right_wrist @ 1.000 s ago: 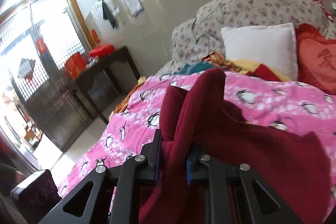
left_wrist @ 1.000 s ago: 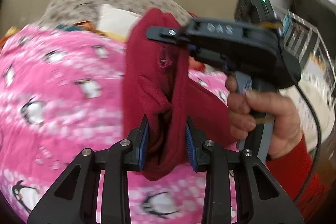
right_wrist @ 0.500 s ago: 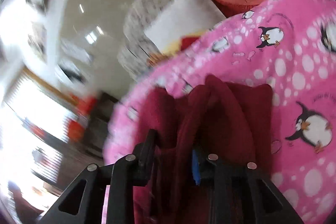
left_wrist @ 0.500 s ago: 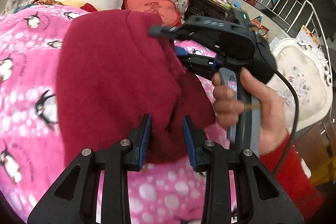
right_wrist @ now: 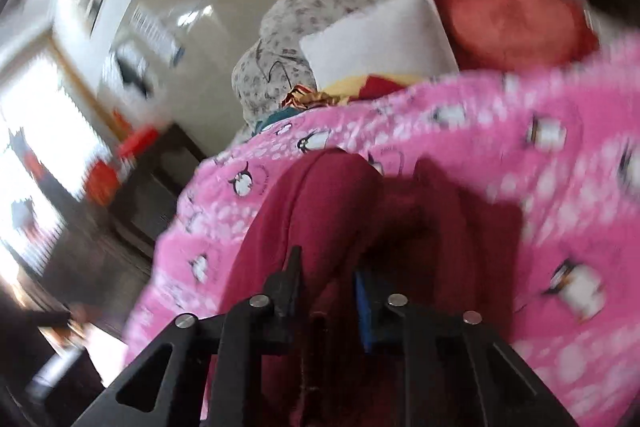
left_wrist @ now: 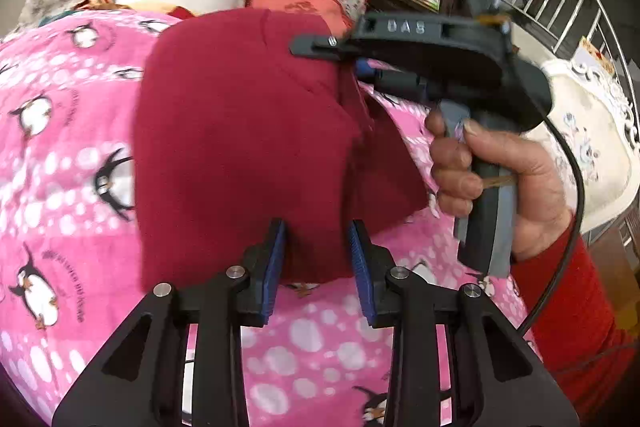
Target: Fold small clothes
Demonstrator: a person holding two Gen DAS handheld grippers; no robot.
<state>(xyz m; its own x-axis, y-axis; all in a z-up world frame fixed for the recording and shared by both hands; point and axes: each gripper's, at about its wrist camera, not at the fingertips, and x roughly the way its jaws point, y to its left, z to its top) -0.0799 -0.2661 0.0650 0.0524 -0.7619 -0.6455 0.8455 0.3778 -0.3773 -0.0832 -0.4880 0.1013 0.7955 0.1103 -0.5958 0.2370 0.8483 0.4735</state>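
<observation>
Over the pink penguin blanket (left_wrist: 60, 187), the dark red garment (left_wrist: 240, 131) stretches between both tools: left gripper (left_wrist: 316, 259) clamps its near edge, while right gripper (right_wrist: 326, 291) is closing on bunched fabric.

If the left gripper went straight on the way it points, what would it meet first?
The left gripper would push deeper into the red garment already between its fingers. The pink penguin blanket probably lies just beneath, though depth is unclear.
</observation>
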